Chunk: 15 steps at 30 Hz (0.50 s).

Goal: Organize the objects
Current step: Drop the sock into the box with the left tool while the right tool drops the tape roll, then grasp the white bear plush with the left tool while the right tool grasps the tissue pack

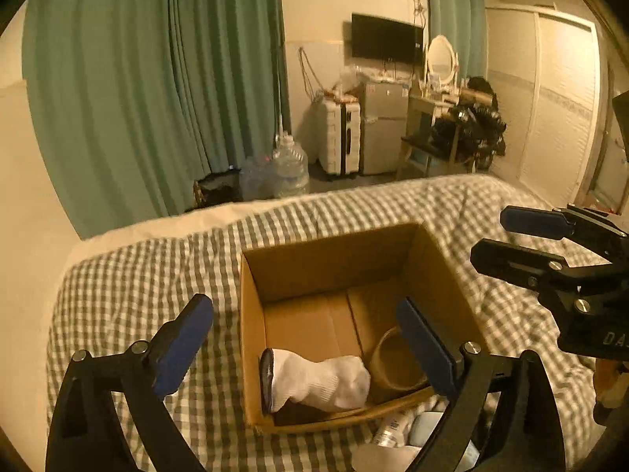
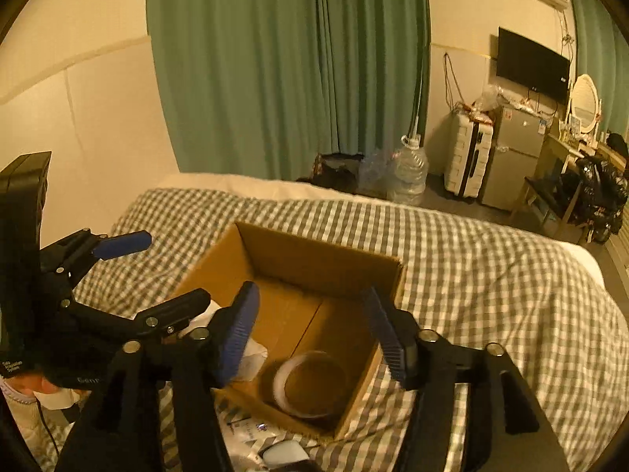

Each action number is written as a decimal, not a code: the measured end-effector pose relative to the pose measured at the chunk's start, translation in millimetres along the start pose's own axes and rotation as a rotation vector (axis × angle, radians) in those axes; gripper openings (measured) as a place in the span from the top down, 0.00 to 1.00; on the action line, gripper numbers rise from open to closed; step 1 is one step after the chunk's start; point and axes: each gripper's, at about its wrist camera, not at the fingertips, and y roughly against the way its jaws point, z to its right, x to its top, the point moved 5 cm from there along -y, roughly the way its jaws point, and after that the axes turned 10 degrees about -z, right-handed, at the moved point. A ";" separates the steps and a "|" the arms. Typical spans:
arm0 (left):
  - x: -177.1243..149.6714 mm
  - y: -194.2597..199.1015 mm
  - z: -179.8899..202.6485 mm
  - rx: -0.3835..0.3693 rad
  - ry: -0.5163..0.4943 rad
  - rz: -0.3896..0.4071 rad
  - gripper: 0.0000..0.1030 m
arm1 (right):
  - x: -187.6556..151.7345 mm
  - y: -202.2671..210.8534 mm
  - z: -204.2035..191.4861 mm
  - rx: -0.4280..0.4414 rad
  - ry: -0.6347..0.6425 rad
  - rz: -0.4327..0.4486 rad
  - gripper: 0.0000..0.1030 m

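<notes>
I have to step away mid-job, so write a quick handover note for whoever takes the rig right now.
Left gripper: open, empty, over the near left corner of the box.
Right gripper: open, empty, above the box's near side.
Box sits open on the checked bed.
Done: a white sock and a tape roll lie inside the box.
Left: small items on the bed just in front of the box, including a small bottle and a pale rounded item; what exactly they are is hard to tell. Pick these up next and drop them in.
</notes>
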 end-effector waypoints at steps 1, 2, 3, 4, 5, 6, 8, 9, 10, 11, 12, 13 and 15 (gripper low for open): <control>2.6 7.7 0.5 0.002 0.000 0.009 0.03 | 1.2 9.7 -1.3 0.004 0.003 0.010 0.38; 4.4 15.4 1.7 0.005 0.000 0.017 0.02 | 2.4 18.7 -3.3 0.007 0.006 0.021 0.37; 5.8 24.5 2.0 0.012 -0.002 0.020 0.01 | 3.7 29.2 -5.6 0.007 0.010 0.033 0.31; 6.5 30.8 2.6 0.018 -0.005 0.020 0.01 | 5.1 40.5 -8.2 0.005 0.016 0.048 0.24; 7.2 38.5 3.9 0.025 -0.008 0.025 0.01 | 6.4 51.4 -10.9 0.002 0.022 0.063 0.22; 7.3 46.7 4.3 0.034 -0.009 0.035 0.01 | 6.8 59.3 -13.8 0.000 0.027 0.073 0.19; 6.5 63.7 6.7 0.051 -0.006 0.057 0.00 | 6.9 76.7 -19.9 0.002 0.037 0.091 0.19; 5.6 69.8 7.1 0.056 -0.004 0.064 0.00 | 6.3 84.8 -22.9 0.007 0.042 0.097 0.19; 2.1 74.4 4.7 0.061 0.001 0.068 0.00 | 4.5 93.0 -25.7 0.014 0.047 0.103 0.19; -1.2 79.9 4.7 0.071 0.010 0.068 0.00 | 2.7 99.8 -28.7 0.020 0.052 0.106 0.19; -5.0 84.3 3.5 0.081 0.022 0.065 0.00 | -1.5 106.2 -31.9 0.025 0.058 0.106 0.19; -9.1 87.2 2.8 0.089 0.033 0.062 0.00 | -6.4 112.4 -35.0 0.024 0.066 0.105 0.19; -22.1 92.0 -1.3 0.102 0.069 0.052 0.00 | -17.2 121.0 -37.6 0.011 0.077 0.103 0.19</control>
